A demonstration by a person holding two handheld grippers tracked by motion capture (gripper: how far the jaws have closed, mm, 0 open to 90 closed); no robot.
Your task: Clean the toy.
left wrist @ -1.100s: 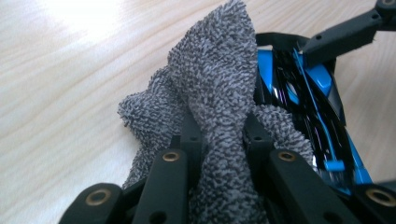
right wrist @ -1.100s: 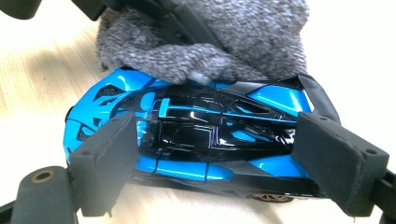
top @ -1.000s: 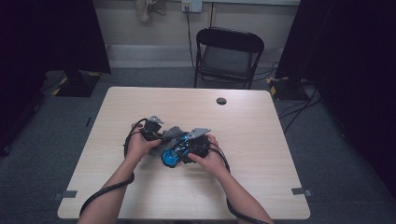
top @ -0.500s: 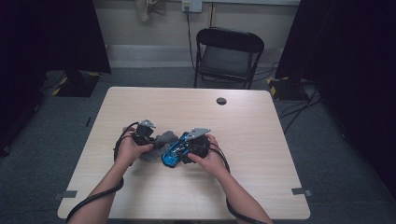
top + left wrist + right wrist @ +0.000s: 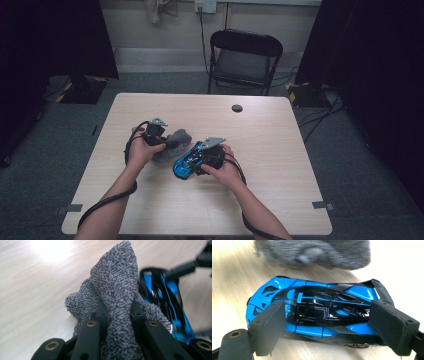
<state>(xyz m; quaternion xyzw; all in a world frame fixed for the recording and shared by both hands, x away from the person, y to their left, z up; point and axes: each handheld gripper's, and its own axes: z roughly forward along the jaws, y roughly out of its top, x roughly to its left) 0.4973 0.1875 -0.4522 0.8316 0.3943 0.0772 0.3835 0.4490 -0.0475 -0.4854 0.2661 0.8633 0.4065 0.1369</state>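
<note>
- Filling the middle of the high view, a light wooden table (image 5: 280,200) carries all the work, with a person's two forearms coming in from the near edge.
- A black folding chair (image 5: 243,60) stands on the grey floor just beyond the table's far edge.
- The grey terry cloth (image 5: 117,287) is bunched into a soft lump near the table's middle, left of the toy car; in the left gripper view it rises in a peak above the jaws, and its right-hand fold lies against the car's side.
- The left gripper (image 5: 156,134), held in the person's left hand (image 5: 140,152), has its jaws pinched tight on the cloth, a fold of which runs up between the two black fingers (image 5: 101,312).
- The right gripper (image 5: 200,159), held in the right hand (image 5: 225,170), has its jaws spread wide and straddling the car, one foam pad (image 5: 268,326) lying over the roof side at one end and the other at the opposite end; the pads look to be pressing on the body.
- The blue and black toy car (image 5: 317,312) sits on its wheels on the tabletop, just beside the cloth.
- A small dark round disc (image 5: 237,108) lies near the table's far edge, well apart from the hands.
</note>
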